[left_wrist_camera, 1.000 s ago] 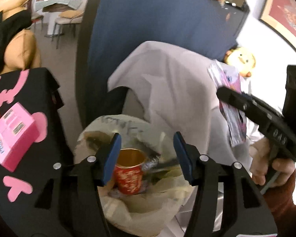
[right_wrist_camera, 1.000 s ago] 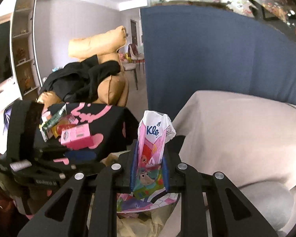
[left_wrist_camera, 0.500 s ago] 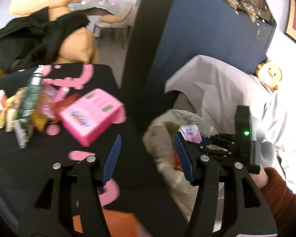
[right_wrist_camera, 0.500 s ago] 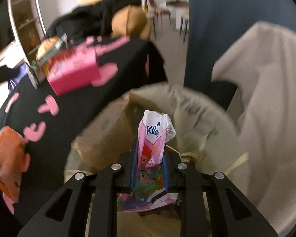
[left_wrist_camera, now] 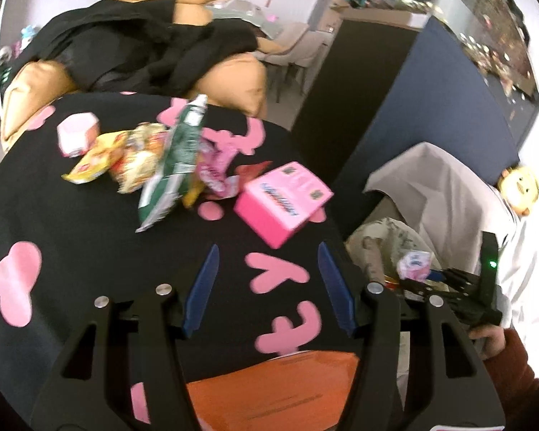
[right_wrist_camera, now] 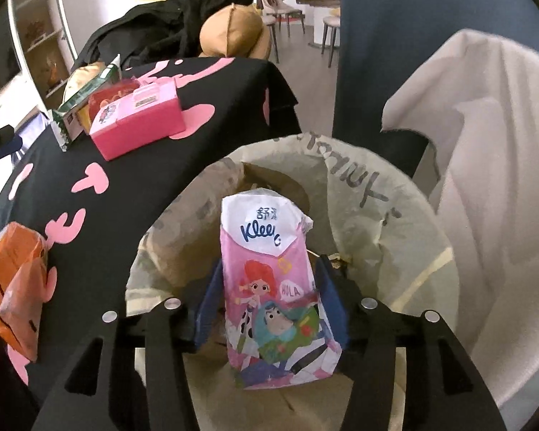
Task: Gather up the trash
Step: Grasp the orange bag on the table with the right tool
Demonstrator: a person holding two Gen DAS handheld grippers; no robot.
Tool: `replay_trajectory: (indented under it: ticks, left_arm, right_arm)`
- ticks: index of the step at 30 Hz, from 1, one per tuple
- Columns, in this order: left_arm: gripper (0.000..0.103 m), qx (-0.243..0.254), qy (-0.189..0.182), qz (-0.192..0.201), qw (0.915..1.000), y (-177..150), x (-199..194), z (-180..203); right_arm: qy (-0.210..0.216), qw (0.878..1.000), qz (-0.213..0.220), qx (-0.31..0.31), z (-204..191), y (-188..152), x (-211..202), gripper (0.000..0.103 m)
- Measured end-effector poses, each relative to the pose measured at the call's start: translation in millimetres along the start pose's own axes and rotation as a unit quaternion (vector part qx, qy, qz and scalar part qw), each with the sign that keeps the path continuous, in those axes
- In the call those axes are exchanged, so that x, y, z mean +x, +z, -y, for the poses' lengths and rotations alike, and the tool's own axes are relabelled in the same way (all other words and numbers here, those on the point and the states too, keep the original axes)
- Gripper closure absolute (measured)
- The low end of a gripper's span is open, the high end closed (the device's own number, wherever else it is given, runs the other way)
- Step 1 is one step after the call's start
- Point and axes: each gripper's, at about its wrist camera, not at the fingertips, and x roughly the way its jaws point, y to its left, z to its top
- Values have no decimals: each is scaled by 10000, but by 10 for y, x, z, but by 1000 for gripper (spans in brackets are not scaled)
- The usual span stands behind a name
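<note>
My right gripper point(right_wrist_camera: 269, 287) hangs over the lined trash bin point(right_wrist_camera: 359, 176), its jaws spread apart, with a pink Kleenex tissue pack point(right_wrist_camera: 273, 287) between the pads, seemingly loose. The pack also shows in the left wrist view point(left_wrist_camera: 415, 265) above the bin point(left_wrist_camera: 377, 237). My left gripper point(left_wrist_camera: 267, 287) is open and empty over the black table point(left_wrist_camera: 90, 251). Ahead of it lie a pink box point(left_wrist_camera: 282, 203), a green wrapper point(left_wrist_camera: 176, 161), yellow snack bags point(left_wrist_camera: 125, 154) and a small pink tub point(left_wrist_camera: 77, 134).
An orange packet point(left_wrist_camera: 269, 391) lies at the table's near edge, also in the right wrist view point(right_wrist_camera: 14, 287). A white cloth point(right_wrist_camera: 485, 143) drapes to the right of the bin. A tan sofa with black clothes point(left_wrist_camera: 154, 46) stands behind the table. A blue partition point(left_wrist_camera: 431, 107) rises behind the bin.
My left gripper swung left from over the bin to over the table. My right gripper moved over the bin and its jaws spread wider around the tissue pack.
</note>
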Motion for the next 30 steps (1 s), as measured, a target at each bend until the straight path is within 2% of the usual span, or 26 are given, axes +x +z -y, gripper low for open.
replay_trajectory:
  ticks: [3,5,8,12,15,20,24,28,30]
  left_arm:
    - [48,-142,78,72,9998,-30,-87,-158]
    - [47,-254,133,134,9995,-50,-159,-272]
    - [45,-388,170,199,9989,-78,-248,-401]
    - [45,-506,164,279,9982,-121,-356,-524]
    - [45,-591,161,344,9975,-151,-445,-630]
    - [45,-717,223,370,9965,-215,-546,-786]
    - [45,-762,276,371,9960,-298,-643,-899]
    - [45,-855,381,339,9950,-386,-705,-1023]
    - [45,-923,386,323,9945,-421,-711,-1080]
  right_arm:
    - [-165,9998,83,-69,1,24,-103,46]
    - [-251,9996,98,-110,1,41,-186,37]
    - [34,9997,227,71,71,76,-285,29]
    - [369,9977,425,367,162,125,-433,27]
    - [480,9975,431,295,59,154,-531,27]
    - [680,9962,515,-198,-389,177,-690,27]
    - [1238,9891,458,-656,-881,162,-740,27]
    - [1808,9717,401,-1469,-1563,78,-762,27]
    - [1948,9628,324,-1845,-1851,25,-743,27]
